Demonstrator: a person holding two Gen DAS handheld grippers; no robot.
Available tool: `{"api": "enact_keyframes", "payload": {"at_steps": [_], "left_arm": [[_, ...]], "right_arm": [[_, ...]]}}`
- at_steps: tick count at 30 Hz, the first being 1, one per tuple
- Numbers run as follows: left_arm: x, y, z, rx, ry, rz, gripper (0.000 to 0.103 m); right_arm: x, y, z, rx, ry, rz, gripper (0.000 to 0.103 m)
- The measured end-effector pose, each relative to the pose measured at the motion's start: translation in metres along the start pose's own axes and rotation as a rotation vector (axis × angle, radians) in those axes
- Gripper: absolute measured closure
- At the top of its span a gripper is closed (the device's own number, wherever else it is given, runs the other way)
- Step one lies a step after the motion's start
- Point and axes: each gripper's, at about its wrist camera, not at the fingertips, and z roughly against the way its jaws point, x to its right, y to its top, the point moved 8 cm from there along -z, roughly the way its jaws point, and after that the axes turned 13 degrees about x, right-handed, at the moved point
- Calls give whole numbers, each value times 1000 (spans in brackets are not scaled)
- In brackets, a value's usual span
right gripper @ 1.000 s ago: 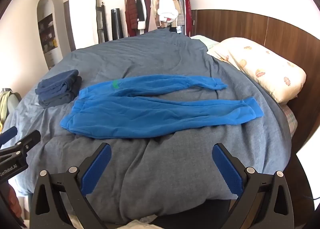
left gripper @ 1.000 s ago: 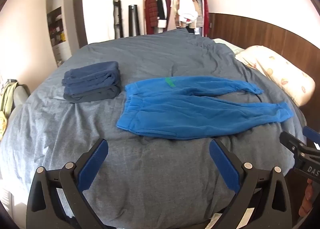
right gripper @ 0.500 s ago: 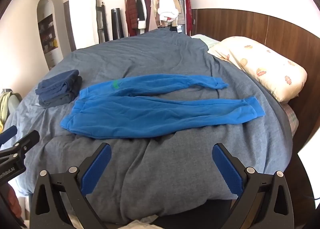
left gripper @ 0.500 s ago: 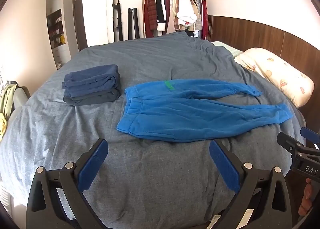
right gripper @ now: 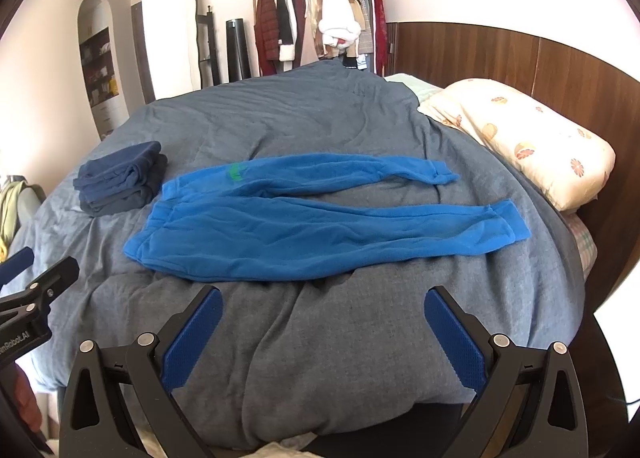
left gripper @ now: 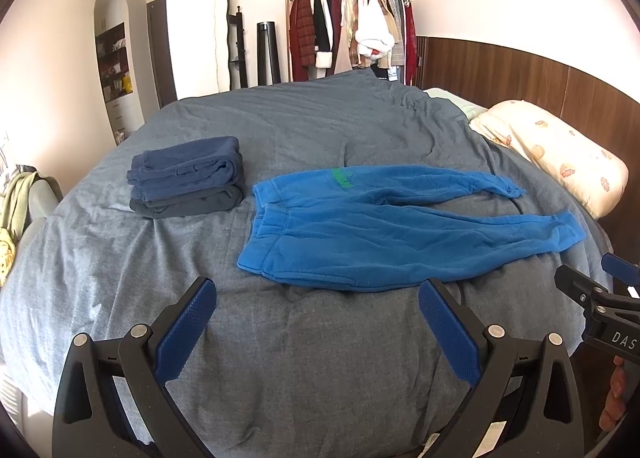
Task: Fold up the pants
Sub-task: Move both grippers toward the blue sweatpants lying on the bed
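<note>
Bright blue pants [left gripper: 384, 230] [right gripper: 304, 230] lie flat and spread out on the grey bed cover [left gripper: 280, 358] [right gripper: 340, 338], waistband to the left, both legs running right, a green mark near the waist. My left gripper [left gripper: 316, 310] hovers open over the bed's near edge, short of the waistband. My right gripper [right gripper: 322, 318] is open too, near the bed's front edge below the nearer leg. Neither holds anything. Each gripper shows at the side of the other's view.
A stack of folded dark blue and grey clothes [left gripper: 188, 177] [right gripper: 120, 177] rests left of the pants. A floral pillow [left gripper: 560, 153] [right gripper: 528, 137] lies at the right by the wooden headboard. A clothes rack [left gripper: 348, 29] stands behind the bed.
Both views have shifted slightly, with the left wrist camera tilting up a little. The pants lie as before and both grippers stay open.
</note>
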Motion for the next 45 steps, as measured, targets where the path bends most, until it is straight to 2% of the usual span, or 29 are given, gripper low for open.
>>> {"api": "enact_keyframes", "payload": {"at_steps": [45], "left_arm": [[-2,6,5,33,9,-9,0]], "right_arm": [[2,8,4,24,-13,8,1]]}}
